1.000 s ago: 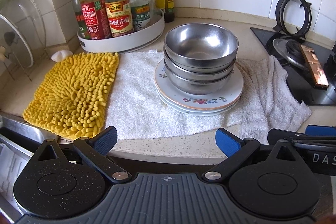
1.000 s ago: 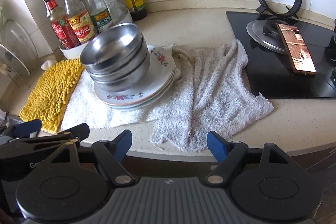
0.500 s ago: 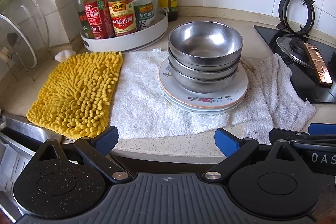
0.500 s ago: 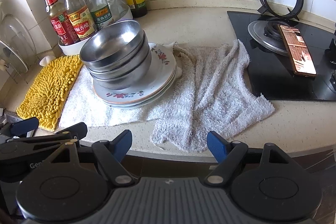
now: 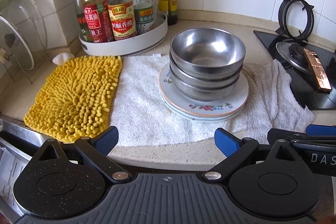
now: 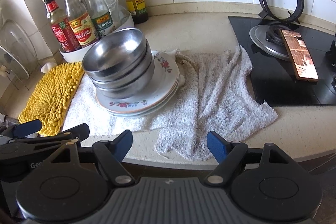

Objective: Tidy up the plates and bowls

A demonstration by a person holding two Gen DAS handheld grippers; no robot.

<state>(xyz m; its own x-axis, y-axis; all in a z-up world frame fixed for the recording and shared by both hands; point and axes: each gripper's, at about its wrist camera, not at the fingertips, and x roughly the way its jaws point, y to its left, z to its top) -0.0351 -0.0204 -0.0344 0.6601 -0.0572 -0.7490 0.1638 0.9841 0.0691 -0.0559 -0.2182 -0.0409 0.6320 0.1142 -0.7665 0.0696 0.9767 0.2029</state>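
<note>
Bowls of steel sit nested on the flowered plates, all resting on a white towel. Left gripper and right gripper hover near the counter edge, fingers spread, empty.

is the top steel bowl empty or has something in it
Empty. The top steel bowl sits upright on the stack, and its bare shiny inside shows in both views.

Three nested steel bowls — three stacked floral plates — five sauce bottles, two cloths
</note>
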